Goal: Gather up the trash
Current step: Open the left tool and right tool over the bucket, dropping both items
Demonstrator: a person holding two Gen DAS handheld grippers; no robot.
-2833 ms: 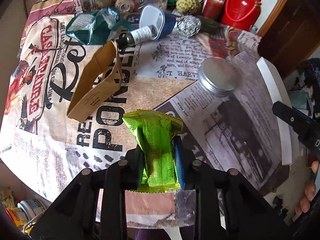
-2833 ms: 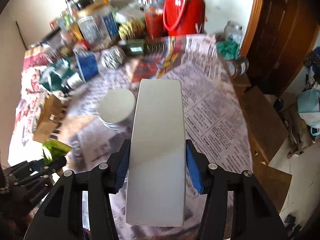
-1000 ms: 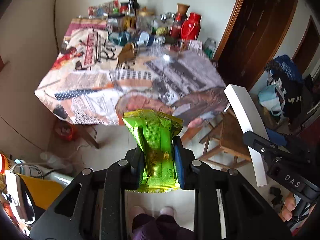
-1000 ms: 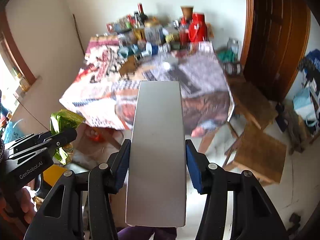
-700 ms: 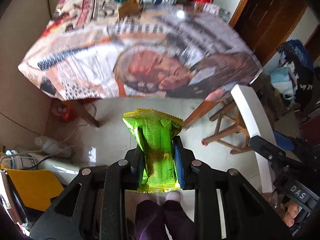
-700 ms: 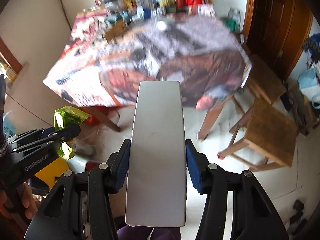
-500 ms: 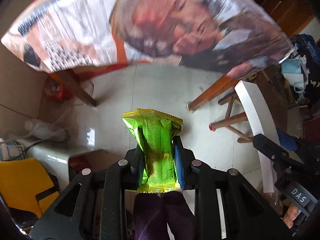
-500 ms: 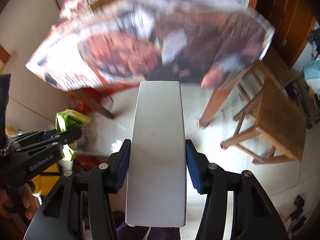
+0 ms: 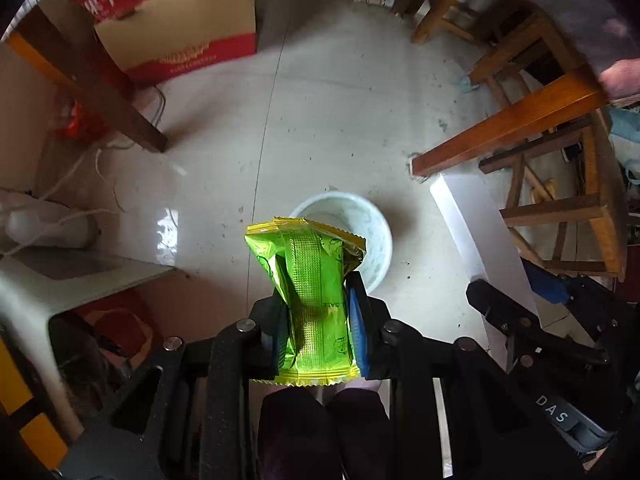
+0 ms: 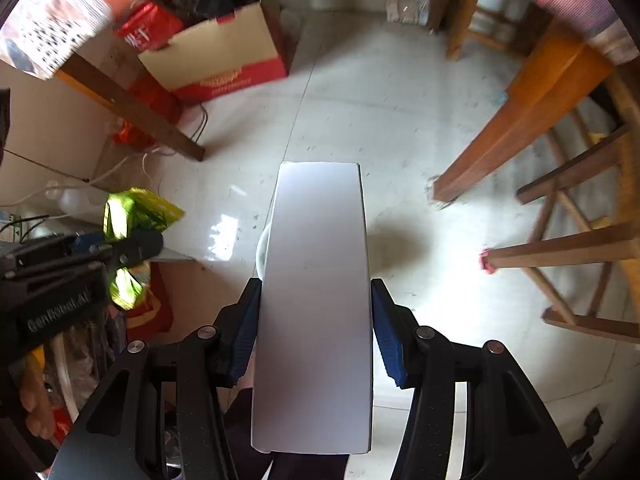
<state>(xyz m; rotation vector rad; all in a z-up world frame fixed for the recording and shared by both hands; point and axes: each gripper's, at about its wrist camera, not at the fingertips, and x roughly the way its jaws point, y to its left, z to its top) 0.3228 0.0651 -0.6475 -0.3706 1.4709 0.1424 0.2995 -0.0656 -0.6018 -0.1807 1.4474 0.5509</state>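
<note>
My left gripper points down at the floor, shut on a crumpled green snack wrapper. Just beyond the wrapper stands a round white bin, open-topped, on the pale floor. My right gripper is shut on a long flat white box, which hides most of the bin in the right wrist view. In the left wrist view the white box shows at the right, held by the other gripper. The green wrapper and left gripper appear at the left of the right wrist view.
A cardboard box with red print sits under the table at the back left, beside a wooden table leg. Wooden stools stand at the right. A white stool top and cables lie at the left. The person's feet are below.
Both grippers have dropped from above the table down toward the floor and tipped downward. The tabletop has left the views; the white bin and the box under the table have come into sight.
</note>
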